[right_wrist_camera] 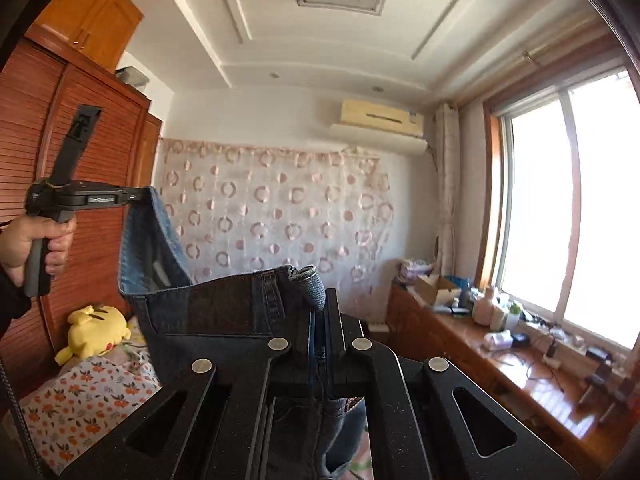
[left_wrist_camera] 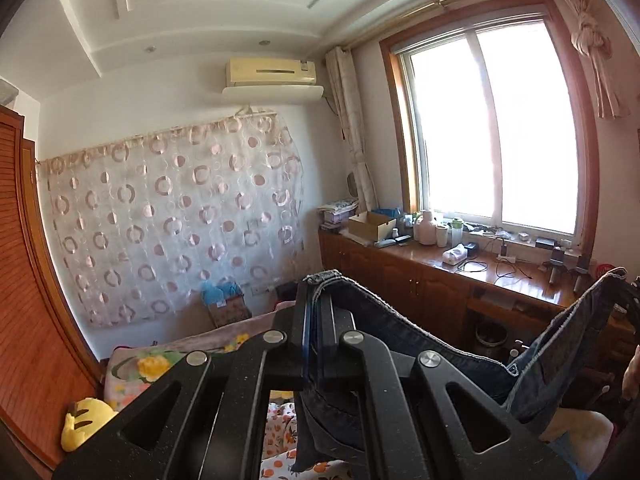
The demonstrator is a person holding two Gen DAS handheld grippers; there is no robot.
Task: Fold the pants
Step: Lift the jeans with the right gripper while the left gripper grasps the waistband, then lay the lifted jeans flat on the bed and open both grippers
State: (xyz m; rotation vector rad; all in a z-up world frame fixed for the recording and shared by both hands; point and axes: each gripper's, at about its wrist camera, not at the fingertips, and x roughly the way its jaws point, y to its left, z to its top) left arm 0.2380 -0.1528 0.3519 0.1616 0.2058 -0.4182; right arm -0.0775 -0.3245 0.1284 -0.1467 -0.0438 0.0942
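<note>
Hanging in the air between both grippers, the pants (right_wrist_camera: 208, 312) are dark blue denim with a paler inner face, a stitched waistband and a frayed hem edge. The left gripper (left_wrist_camera: 316, 300) has its black jaws pressed together on one edge of the denim; in the right wrist view that same gripper (right_wrist_camera: 134, 198) pinches a corner of the cloth, and a hand (right_wrist_camera: 36, 244) grips its grey handle. The right gripper (right_wrist_camera: 320, 312) has its jaws pressed together on a rolled denim fold at the waistband. The cloth sags in a curve between the two grips, clear of the bed.

An open cardboard box (left_wrist_camera: 372, 226) stands on the counter (left_wrist_camera: 432, 272); its contents cannot be made out. Near it are a white jug (left_wrist_camera: 426, 227), a cup, a tissue pack and loose cables.

The counter is glossy brown wood with panelled doors, set under a wide window (left_wrist_camera: 492, 128). Below the pants lies a bed (right_wrist_camera: 80, 392) with an orange-print sheet and a yellow plush toy (right_wrist_camera: 94, 328). A sheer curtain (left_wrist_camera: 172, 216) with ring patterns covers the white wall, under an air conditioner (left_wrist_camera: 270, 70). A slatted wooden wardrobe (right_wrist_camera: 60, 128) stands at the left.
</note>
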